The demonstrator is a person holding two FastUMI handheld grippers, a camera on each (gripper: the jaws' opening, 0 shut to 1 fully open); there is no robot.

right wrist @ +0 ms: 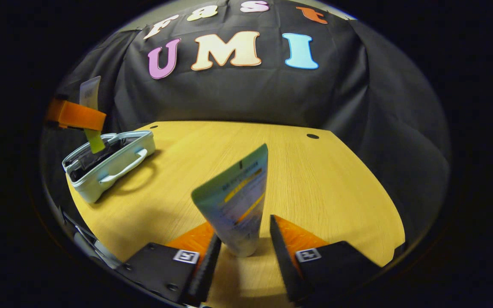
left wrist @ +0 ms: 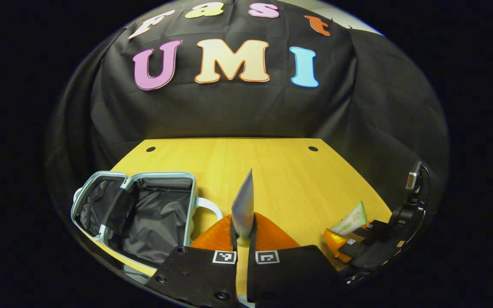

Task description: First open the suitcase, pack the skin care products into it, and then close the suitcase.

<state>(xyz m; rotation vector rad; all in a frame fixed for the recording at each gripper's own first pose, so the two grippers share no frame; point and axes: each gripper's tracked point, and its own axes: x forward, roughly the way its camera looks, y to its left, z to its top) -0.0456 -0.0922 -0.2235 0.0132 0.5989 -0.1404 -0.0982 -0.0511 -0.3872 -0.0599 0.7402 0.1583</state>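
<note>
Already the suitcase (left wrist: 144, 214) is lying open at the near left of the wooden table (left wrist: 272, 171), its dark lining exposed so that products can be dropped straight in. A pale tube (left wrist: 244, 205) is being clenched between both fingers of the left gripper (left wrist: 243, 233), edge-on and pointing upward; in the right gripper view this gripper (right wrist: 84, 116) is being held above the open case, apparently so the tube can be lowered inside. A second tube (right wrist: 236, 205) is standing between the fingers of the right gripper (right wrist: 240, 244), cap end down. The left finger is lying against it, while a gap is showing at the right finger, so the jaws are being judged parted and not yet grasping. Both tubes are judged still to be packed, and the closing is not yet begun.
</note>
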